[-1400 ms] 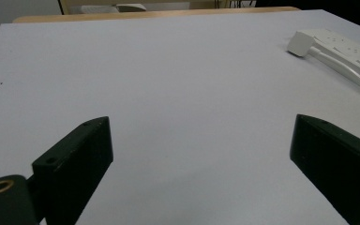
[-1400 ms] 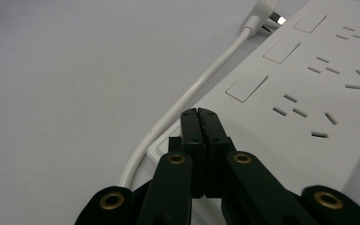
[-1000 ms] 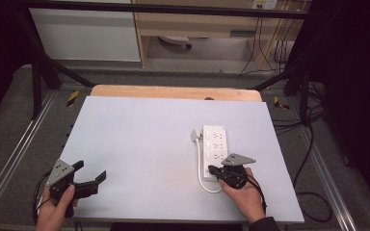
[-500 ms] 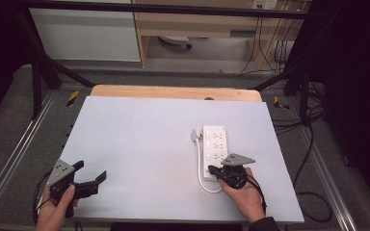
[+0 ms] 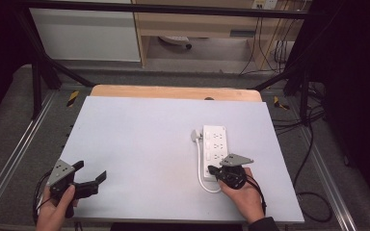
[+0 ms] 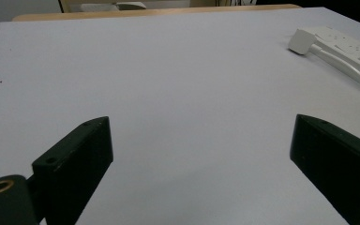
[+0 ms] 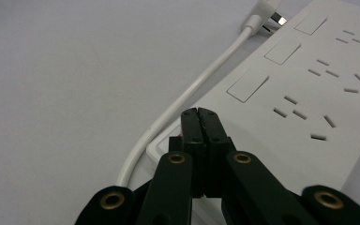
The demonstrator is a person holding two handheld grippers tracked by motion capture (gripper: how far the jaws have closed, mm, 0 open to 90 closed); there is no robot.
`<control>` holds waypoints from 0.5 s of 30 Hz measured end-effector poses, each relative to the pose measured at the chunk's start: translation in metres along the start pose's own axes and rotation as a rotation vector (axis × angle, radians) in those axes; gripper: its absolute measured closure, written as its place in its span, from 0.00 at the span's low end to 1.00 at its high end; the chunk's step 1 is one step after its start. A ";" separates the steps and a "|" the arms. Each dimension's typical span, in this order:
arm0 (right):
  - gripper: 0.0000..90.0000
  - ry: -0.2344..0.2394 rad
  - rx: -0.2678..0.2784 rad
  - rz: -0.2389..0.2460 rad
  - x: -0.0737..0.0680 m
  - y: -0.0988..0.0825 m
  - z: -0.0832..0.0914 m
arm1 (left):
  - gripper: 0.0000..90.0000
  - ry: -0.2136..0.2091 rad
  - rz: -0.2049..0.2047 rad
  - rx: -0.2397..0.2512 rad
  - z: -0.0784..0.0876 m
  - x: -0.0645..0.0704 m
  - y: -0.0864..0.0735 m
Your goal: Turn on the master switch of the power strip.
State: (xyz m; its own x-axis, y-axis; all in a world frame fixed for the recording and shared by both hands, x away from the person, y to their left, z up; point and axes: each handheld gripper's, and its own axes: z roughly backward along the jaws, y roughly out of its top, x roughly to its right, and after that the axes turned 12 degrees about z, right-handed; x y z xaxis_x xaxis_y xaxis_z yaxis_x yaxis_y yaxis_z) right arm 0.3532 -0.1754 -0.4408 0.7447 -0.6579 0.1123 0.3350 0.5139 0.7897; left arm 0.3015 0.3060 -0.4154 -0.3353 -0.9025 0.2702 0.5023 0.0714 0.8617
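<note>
A white power strip (image 5: 214, 144) lies on the pale table (image 5: 139, 134), right of centre, with several sockets and switches on top (image 7: 300, 93). Its white cable (image 5: 201, 168) loops round the near end and runs up the left side to the plug (image 5: 194, 135), which lies beside the far corner (image 7: 267, 11). My right gripper (image 5: 212, 169) is shut with nothing between the jaws. Its tips (image 7: 200, 112) sit over the strip's near left corner; I cannot tell whether they touch it. At the table's near left corner my left gripper (image 5: 90, 171) stands wide open over bare table (image 6: 201, 154), far from the strip (image 6: 347, 47).
A wooden strip (image 5: 173, 92) edges the table's far side. Metal frame rails (image 5: 9, 159) run along both sides. Loose black cables (image 5: 308, 159) lie on the floor to the right, and a cabinet (image 5: 86, 33) stands beyond the table.
</note>
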 end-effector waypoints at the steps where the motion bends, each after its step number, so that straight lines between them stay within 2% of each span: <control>1: 1.00 0.001 -0.001 -0.001 0.000 0.000 0.000 | 0.07 0.001 0.000 0.000 0.000 0.000 0.000; 15: 1.00 -0.006 -0.016 0.012 -0.002 0.002 -0.001 | 0.07 0.001 0.000 -0.001 0.000 0.000 0.000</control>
State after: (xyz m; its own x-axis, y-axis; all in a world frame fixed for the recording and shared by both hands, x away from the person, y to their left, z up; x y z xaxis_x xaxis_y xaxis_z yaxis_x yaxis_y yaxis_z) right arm 0.3529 -0.1731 -0.4400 0.7451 -0.6551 0.1251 0.3354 0.5301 0.7788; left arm 0.3014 0.3060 -0.4153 -0.3344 -0.9031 0.2695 0.5029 0.0708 0.8614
